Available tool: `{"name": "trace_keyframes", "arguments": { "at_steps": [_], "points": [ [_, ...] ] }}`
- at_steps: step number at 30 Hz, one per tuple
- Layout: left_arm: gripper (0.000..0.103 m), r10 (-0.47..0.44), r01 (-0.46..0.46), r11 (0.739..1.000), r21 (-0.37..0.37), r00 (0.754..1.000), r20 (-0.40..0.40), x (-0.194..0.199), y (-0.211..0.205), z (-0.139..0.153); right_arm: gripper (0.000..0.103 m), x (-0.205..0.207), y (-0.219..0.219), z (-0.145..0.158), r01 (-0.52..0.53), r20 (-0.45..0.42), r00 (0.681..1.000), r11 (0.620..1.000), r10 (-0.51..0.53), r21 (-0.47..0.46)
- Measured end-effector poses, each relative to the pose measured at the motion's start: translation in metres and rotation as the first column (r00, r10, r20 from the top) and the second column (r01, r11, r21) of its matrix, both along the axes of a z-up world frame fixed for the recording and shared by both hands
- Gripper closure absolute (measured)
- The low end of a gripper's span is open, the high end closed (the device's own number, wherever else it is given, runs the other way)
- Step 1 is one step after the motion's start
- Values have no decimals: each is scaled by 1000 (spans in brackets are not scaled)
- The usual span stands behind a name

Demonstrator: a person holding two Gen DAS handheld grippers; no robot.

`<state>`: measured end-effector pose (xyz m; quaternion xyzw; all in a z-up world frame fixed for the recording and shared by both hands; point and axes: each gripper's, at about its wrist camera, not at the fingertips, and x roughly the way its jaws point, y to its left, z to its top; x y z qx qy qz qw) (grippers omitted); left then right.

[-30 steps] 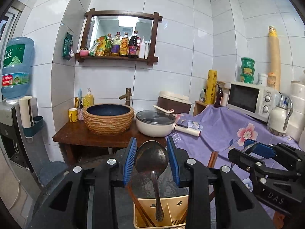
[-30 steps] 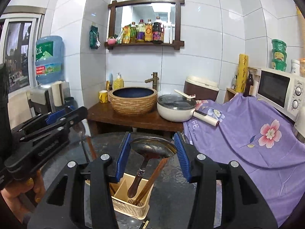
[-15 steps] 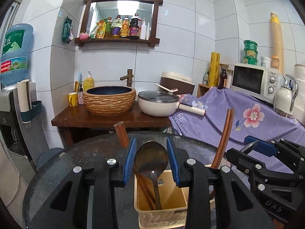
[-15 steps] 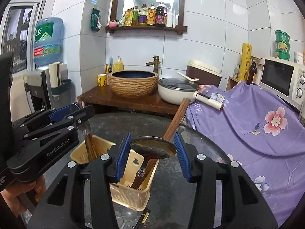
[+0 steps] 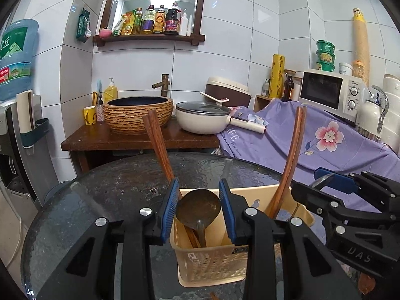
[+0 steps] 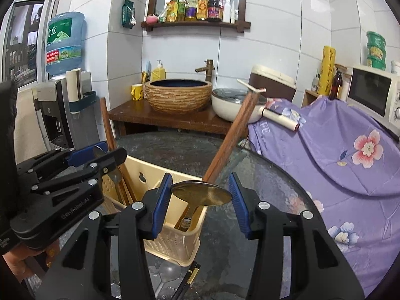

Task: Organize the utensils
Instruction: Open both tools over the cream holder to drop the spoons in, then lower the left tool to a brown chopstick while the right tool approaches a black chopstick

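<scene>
A cream plastic utensil basket stands on the round dark glass table; it also shows in the right wrist view. My left gripper is shut on the bowl of a metal spoon whose handle points down into the basket. My right gripper is shut on a larger metal ladle, handle down in the basket's near compartment. Wooden chopsticks lean out of the basket on the left and others on the right. The right gripper shows in the left wrist view.
A spoon and a black chopstick lie on the glass in front of the basket. Behind the table stand a wooden stand with a woven basin, a lidded pan, and a purple flowered cloth under a microwave.
Both grippers have lowered, carrying the spoon and the ladle down so their handles stand deeper in the basket. The chopsticks now rise higher in both views.
</scene>
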<state>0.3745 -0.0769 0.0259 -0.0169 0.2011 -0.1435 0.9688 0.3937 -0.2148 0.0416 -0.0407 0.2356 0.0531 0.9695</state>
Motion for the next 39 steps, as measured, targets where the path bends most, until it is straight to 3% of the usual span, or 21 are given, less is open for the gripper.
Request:
{"name": "trace_keyframes", "arguments": {
  "at_steps": [5, 9, 16, 19, 24, 28, 33, 39],
  "points": [
    [68, -5, 5, 1000, 0, 1000, 16, -5, 0, 0, 55, -2, -3, 0, -14, 2, 1000, 1000, 14, 13],
    [50, -1, 2, 999, -39, 1000, 29, -15, 7, 5, 41, -10, -6, 6, -10, 47, 999, 1000, 9, 20],
    [31, 32, -26, 993, -111, 998, 53, -64, 29, 19, 34, -52, -20, 17, -1, 89, 996, 998, -4, 60],
    [31, 89, -89, 993, -78, 996, -11, -81, 37, 12, 34, -70, -24, 6, 3, 39, 999, 997, -6, 75],
    [32, 78, -93, 994, -64, 977, -199, -93, 44, -29, 34, -82, -25, -49, 27, -165, 986, 995, -11, 94],
    [49, 56, -72, 997, -35, 944, -326, -92, 38, -66, 35, -82, -19, -102, 52, -310, 950, 994, -21, 91],
    [58, 43, -49, 999, -4, 911, -410, -88, 28, -100, 45, -82, -12, -134, 85, -377, 925, 995, -59, 55],
    [62, 10, -8, 1000, 5, 889, -457, -78, 13, -117, 50, -77, -12, -143, 104, -409, 910, 992, -68, 66]
  ]
}}
